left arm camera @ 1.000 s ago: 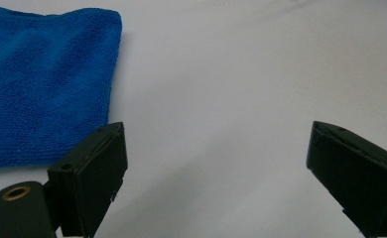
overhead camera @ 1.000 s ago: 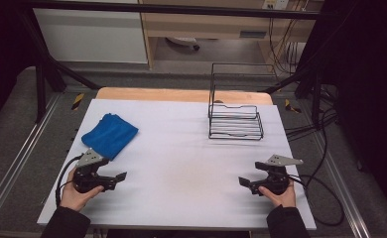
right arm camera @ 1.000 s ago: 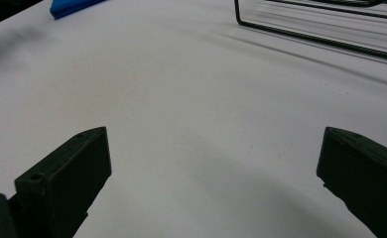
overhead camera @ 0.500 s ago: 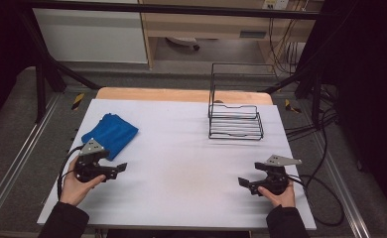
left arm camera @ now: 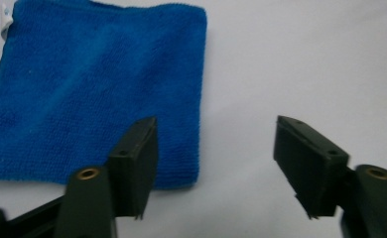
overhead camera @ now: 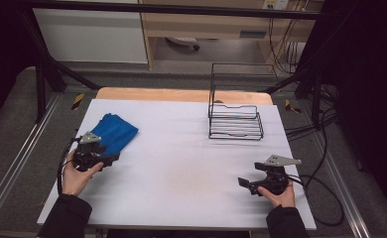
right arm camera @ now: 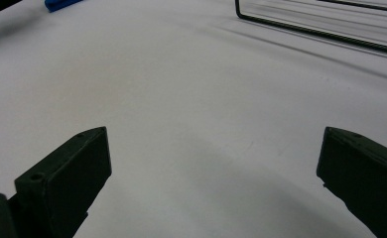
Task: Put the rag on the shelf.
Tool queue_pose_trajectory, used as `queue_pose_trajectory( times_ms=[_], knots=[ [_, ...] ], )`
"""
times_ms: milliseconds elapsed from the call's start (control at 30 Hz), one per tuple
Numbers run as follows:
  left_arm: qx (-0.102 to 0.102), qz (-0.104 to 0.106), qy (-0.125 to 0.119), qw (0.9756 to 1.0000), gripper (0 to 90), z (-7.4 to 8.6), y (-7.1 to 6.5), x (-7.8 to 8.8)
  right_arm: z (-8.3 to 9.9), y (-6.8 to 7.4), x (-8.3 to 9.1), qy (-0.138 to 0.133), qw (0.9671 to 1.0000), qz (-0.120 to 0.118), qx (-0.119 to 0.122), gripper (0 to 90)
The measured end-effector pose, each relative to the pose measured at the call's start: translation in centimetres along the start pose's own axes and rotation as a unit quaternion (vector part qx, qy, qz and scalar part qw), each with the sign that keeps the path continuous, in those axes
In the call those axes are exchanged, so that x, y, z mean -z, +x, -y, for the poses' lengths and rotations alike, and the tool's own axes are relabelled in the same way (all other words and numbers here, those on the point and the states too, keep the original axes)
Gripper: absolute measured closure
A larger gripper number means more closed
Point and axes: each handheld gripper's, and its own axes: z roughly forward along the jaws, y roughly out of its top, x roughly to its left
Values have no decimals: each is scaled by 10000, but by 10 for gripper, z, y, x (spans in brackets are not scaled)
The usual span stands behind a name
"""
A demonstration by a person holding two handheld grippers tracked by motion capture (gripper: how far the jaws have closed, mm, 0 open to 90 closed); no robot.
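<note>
Cloth: the blue cloth (overhead camera: 113, 135) lies flat at ten o'clock on the white worktop (overhead camera: 181, 168).
Left tool: the left tool (left arm camera: 216, 163) has just been closing, jaws apart astride the cloth's near corner, pinching nothing.
Right tool: the right tool (right arm camera: 211, 188) rests spread at five o'clock.
Rack: wire rack (overhead camera: 235, 119) at one o'clock.
Tip: ease lower, catch the corner fully before squeezing.

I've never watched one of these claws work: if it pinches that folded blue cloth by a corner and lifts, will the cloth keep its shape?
Probably not. The folded blue terry cloth lies flat and soft on the white table, so it would likely droop and unfold. Its nubby weave suggests the left claw, whose jaws have just been closing beside its corner, would grip without slipping. It looks light.
</note>
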Motion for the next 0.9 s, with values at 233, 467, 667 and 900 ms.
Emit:
queue_pose_trajectory(
  times_ms=[233, 467, 667, 900],
  knots=[
    [-90, -59, 133, 9999, 575, 4, 4, -13, 0, -1, 0, 10, 10000, -2, 12, 11],
    [-124, -205, 268, 9994, 652, 8, 8, -23, 0, 0, 0, 4, 10000, -8, 14, 11],
    [-157, -293, 257, 9991, 718, 10, 9, -26, 0, 0, -1, 12, 10000, -6, 22, 11],
    [-359, -452, 309, 9979, 784, 9, 5, -28, 0, -1, 0, 1, 10000, -17, 20, 11]
  ],
)
